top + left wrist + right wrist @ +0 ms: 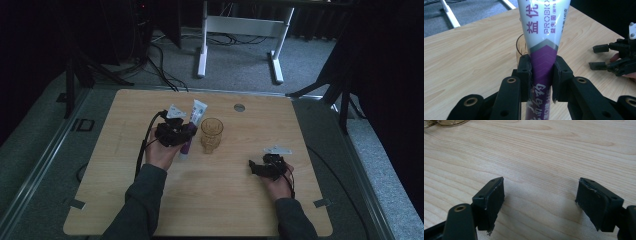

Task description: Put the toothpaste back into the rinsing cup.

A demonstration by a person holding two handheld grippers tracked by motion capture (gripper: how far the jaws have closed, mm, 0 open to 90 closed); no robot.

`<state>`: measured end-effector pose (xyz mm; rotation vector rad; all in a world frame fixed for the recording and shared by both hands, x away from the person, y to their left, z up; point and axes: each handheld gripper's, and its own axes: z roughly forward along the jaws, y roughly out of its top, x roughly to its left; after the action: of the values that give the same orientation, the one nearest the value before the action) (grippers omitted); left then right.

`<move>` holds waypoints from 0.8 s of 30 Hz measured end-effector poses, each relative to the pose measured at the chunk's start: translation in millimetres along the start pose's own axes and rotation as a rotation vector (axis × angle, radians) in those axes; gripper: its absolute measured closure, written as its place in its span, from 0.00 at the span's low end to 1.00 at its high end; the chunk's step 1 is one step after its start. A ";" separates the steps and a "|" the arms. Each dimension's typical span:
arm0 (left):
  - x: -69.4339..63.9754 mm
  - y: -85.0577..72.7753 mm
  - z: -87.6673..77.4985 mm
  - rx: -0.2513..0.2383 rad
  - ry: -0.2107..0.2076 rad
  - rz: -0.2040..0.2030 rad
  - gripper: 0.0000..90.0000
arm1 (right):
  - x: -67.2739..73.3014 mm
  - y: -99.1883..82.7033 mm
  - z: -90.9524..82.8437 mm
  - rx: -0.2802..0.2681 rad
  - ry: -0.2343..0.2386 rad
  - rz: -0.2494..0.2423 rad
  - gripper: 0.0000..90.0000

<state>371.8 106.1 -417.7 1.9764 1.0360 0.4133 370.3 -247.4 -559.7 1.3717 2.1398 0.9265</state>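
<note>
Left gripper (181, 131): I have it clamped on the toothpaste tube (194, 125), both pads squeezing the purple lower body; in the left gripper view the pads (526, 72) press in from either side of the tube (543, 45).

Toothpaste tube: it stands steeply in my grip, wide crimped white end up and away from me, purple cap end low toward the surface (220, 200). Whether the cap end touches the wood I cannot tell.

Tube's long axis: runs from low near my left hand (159, 155) up and forward, leaning slightly right toward the glass.

Amber glass cup (211, 134): upright, just right of the tube, near it but apart as far as I can see. In the left gripper view its rim (520, 45) peeks out behind the tube.

The relation that matters: the cup's mouth lies right of my left gripper and close, so I judge that dropping the tube in needs a short lift and shift rightward, tube kept near upright.

Right gripper (256, 167): jaws wide apart, holding nothing, low over bare wood (539, 152), well right of the cup.

Nearer hand: my left, which already carries the tube.
</note>
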 end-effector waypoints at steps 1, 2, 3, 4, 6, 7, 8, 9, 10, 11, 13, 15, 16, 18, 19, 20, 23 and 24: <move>0.1 0.0 0.0 -0.005 0.001 -0.001 0.80 | 0.0 0.0 0.0 0.000 0.000 0.000 0.25; 0.2 0.0 0.0 -0.009 0.001 -0.003 0.80 | 0.0 0.0 0.0 0.000 0.000 0.000 0.25; 0.5 0.1 0.3 -0.012 0.001 -0.004 0.80 | 0.0 0.1 0.0 0.000 0.001 0.001 0.25; 0.8 0.2 0.6 -0.015 0.002 -0.006 0.80 | 0.0 0.1 0.1 0.000 0.000 0.000 0.25; 1.2 0.5 0.9 -0.018 0.001 -0.008 0.80 | 0.0 0.1 0.1 0.000 0.001 0.000 0.25; 1.3 0.6 1.1 -0.021 0.001 -0.008 0.80 | 0.0 0.1 0.1 0.000 0.001 0.000 0.25; 1.4 0.8 1.4 -0.022 0.000 -0.009 0.80 | 0.1 0.1 0.1 0.000 0.001 0.001 0.25; 1.4 1.1 1.7 -0.022 0.000 -0.010 0.80 | 0.1 0.1 0.1 0.000 0.001 0.001 0.25; 1.5 1.3 2.0 -0.021 -0.001 -0.009 0.80 | 0.0 0.1 0.1 0.000 0.001 0.000 0.25; 1.2 1.4 2.4 -0.025 -0.002 -0.014 0.80 | 0.0 0.1 0.1 0.000 0.001 0.000 0.25; 1.1 1.7 2.9 -0.029 -0.009 -0.020 0.80 | 0.1 0.2 0.2 0.000 0.001 0.001 0.25; 1.0 2.1 3.4 -0.031 -0.011 -0.019 0.80 | 0.1 0.2 0.2 0.000 0.001 0.001 0.25; 1.0 2.3 3.8 -0.032 -0.011 -0.019 0.80 | 0.1 0.2 0.2 0.000 0.001 0.001 0.25; 1.1 2.8 4.8 -0.035 -0.012 -0.021 0.80 | 0.1 0.2 0.2 0.000 0.001 0.001 0.25; 1.0 3.0 5.2 -0.036 -0.013 -0.023 0.80 | 0.1 0.2 0.2 0.000 0.001 0.001 0.25; 1.0 3.2 5.5 -0.039 -0.012 -0.022 0.80 | 0.1 0.2 0.2 0.000 0.001 0.001 0.25; 1.4 3.8 6.3 -0.045 -0.018 -0.020 0.80 | 0.1 0.2 0.2 0.000 0.001 0.001 0.25; 1.6 4.3 6.5 -0.045 -0.017 -0.021 0.80 | 0.1 0.2 0.2 0.000 0.001 0.001 0.25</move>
<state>378.9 102.7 -418.2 1.9249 1.0271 0.4037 370.5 -247.3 -559.7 1.3726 2.1402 0.9279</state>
